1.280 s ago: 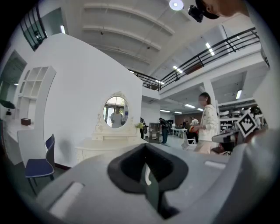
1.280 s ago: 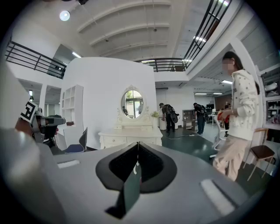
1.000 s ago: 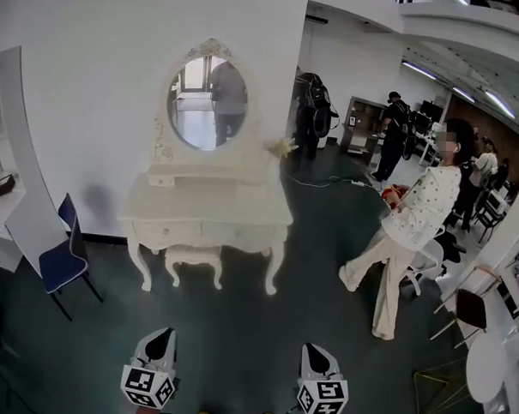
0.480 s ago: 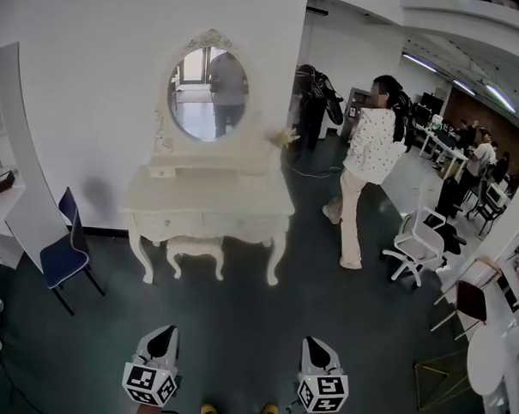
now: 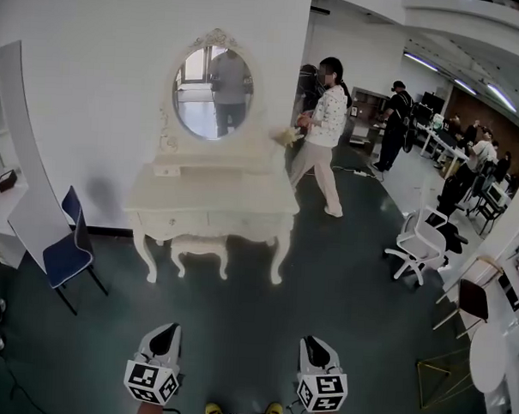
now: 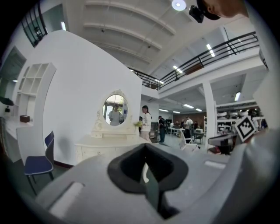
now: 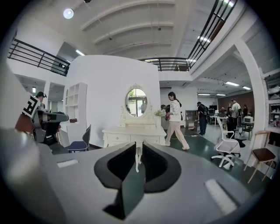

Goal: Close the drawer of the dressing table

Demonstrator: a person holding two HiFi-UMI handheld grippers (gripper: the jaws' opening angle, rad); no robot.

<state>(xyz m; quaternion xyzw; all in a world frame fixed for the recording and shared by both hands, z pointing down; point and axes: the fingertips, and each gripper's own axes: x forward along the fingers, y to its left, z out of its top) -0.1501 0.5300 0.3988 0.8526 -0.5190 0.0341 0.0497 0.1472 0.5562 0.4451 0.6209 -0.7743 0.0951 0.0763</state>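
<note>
Well short of the dressing table [image 5: 210, 198], the left gripper [image 5: 169, 328] has its jaws together. The right gripper [image 5: 309, 340] has just cracked open, with nothing between its jaws.

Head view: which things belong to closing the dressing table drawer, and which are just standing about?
Job in hand: dressing table; left gripper; right gripper, whose jaws have just been opening with nothing between them.

Standing about: stool under the table; blue chair; white office chair; person beside the table.
</note>
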